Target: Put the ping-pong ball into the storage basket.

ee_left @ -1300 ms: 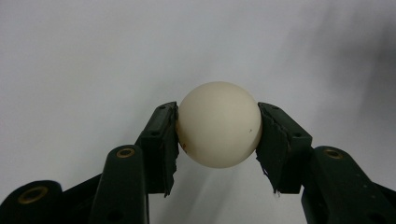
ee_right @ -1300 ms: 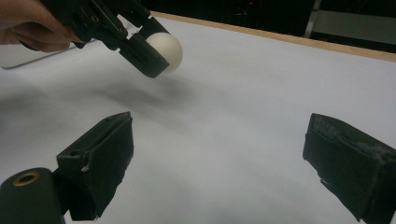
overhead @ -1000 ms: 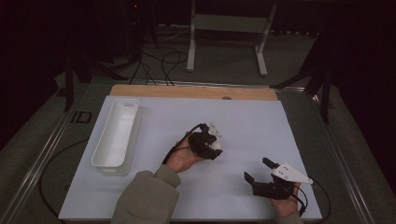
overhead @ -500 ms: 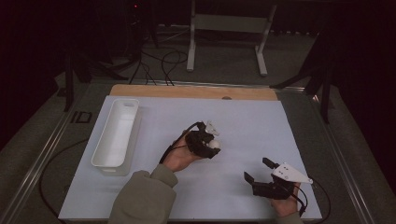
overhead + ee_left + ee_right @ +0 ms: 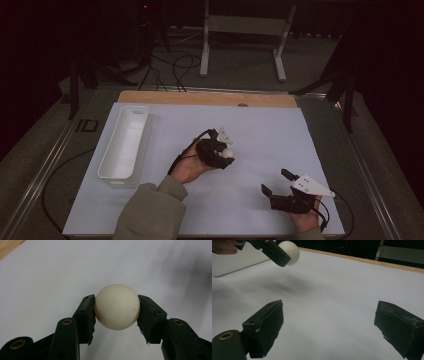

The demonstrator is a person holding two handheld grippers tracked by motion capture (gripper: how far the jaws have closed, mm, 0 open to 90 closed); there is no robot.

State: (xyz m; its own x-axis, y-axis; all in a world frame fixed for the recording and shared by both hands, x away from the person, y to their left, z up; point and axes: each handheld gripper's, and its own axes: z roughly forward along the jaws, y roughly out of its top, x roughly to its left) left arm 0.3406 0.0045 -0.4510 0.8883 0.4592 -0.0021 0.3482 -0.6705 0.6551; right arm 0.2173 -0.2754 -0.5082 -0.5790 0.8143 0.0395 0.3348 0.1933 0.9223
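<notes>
Left gripper (image 5: 225, 152) pinched a white ball (image 5: 227, 152), held off the white mat (image 5: 260, 135); right gripper (image 5: 280, 182) sat idle with jaws spread, nothing between them.

Left gripper view: ball (image 5: 117, 306) sat squarely between the two black pads (image 5: 88, 315), both pressing its sides, mat visible underneath, so it looked lifted, not resting. Ball was round: no long axis, no pointing direction to report. In the high view it was near mat centre. The white tray (image 5: 125, 142) lay off to the ball's left, long axis running away from the person, open side up; left hand (image 5: 187, 167) was clearly nearer to it than the right. Likely next move, as a judgement: carry leftward across to the tray. Right gripper view showed the ball (image 5: 290, 249) up and to the left, well apart from its own jaws.
</notes>
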